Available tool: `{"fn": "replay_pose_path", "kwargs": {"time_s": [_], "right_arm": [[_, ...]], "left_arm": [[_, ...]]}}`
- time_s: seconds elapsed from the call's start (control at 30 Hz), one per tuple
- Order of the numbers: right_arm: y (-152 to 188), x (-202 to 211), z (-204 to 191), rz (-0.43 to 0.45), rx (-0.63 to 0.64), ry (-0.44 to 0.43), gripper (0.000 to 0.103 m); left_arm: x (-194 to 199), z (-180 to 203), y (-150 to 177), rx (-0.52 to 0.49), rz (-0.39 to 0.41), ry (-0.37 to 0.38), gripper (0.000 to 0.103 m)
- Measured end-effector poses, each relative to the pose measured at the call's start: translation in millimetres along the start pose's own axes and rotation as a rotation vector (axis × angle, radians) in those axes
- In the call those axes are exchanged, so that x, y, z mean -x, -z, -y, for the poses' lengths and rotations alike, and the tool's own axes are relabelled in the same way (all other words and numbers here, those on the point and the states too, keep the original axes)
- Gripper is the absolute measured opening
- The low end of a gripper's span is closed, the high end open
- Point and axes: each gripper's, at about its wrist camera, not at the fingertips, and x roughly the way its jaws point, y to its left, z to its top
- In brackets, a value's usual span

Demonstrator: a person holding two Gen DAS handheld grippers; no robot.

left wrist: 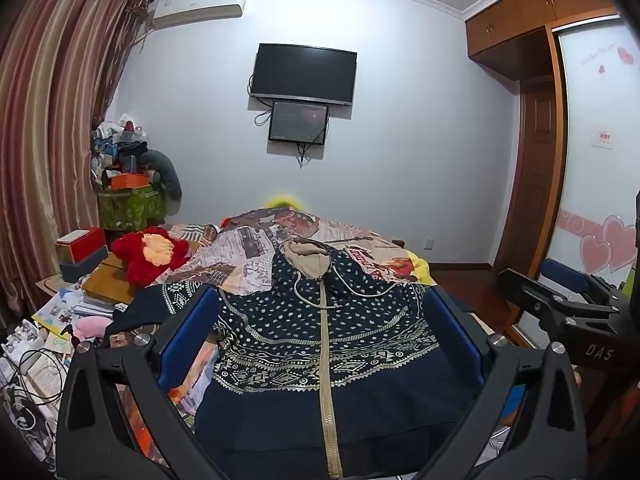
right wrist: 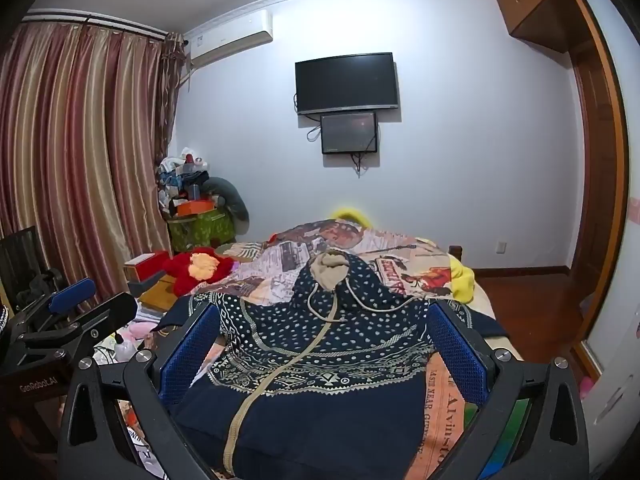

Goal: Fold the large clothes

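A navy zip hoodie (left wrist: 320, 344) with white dots, patterned bands and a beige-lined hood lies flat, front up, on the bed, hood toward the far wall. It also shows in the right wrist view (right wrist: 320, 360). My left gripper (left wrist: 320, 312) is open and empty, raised above the hoodie's near part. My right gripper (right wrist: 324, 320) is open and empty above it too. The right gripper (left wrist: 560, 300) shows at the right of the left view; the left gripper (right wrist: 72, 308) shows at the left of the right view.
The bed has a newspaper-print cover (left wrist: 256, 248) and a yellow pillow (right wrist: 460, 276). A red plush toy (left wrist: 152, 256), boxes, books and cables crowd the left side. A wardrobe (left wrist: 532, 120) stands on the right. Curtains (right wrist: 80, 160) hang on the left.
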Motion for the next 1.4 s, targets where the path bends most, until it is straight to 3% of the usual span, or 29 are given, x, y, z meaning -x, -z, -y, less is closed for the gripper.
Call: {"fn": "replay_pose_path", "kwargs": {"time_s": [1.4], "right_arm": [[1.4,-0.1,-3.1,0.001,0.000,-0.002,0.103]], "left_arm": [[3.7,-3.0,-2.4,0.017,0.001,0.002,0.102]]}}
